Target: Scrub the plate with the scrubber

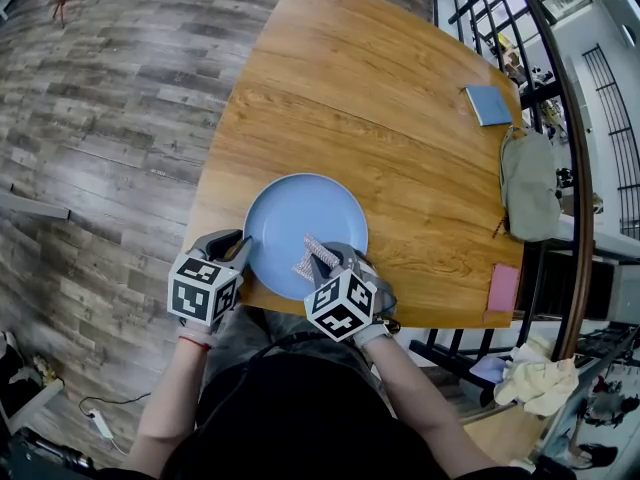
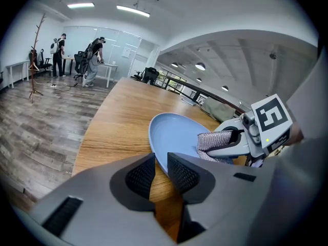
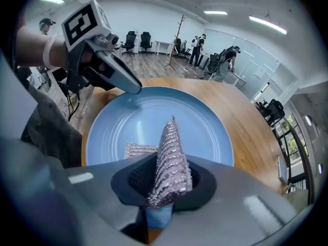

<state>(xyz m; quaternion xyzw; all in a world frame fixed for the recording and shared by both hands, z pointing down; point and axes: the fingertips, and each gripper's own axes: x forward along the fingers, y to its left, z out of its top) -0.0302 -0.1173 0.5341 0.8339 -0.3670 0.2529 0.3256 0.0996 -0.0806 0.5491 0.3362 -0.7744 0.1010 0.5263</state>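
A round light-blue plate (image 1: 290, 218) lies near the front edge of the wooden table (image 1: 380, 98). My left gripper (image 1: 243, 255) is shut on the plate's left rim (image 2: 156, 155), one pad on each side of it. My right gripper (image 1: 318, 265) is shut on a silvery mesh scrubber (image 3: 169, 160), which is folded and sticks up between the pads over the plate's near part (image 3: 148, 122). In the head view the scrubber (image 1: 309, 256) rests on the plate's lower right area. The left gripper's jaw tip (image 3: 128, 83) touches the plate's far rim in the right gripper view.
A blue square pad (image 1: 488, 105) and a grey-green bag (image 1: 528, 183) lie at the table's right side, a pink cloth (image 1: 502, 288) at its front right corner. A black railing (image 1: 560, 118) runs beside the table. Wooden floor (image 1: 100, 118) lies to the left. People stand far off (image 2: 95, 55).
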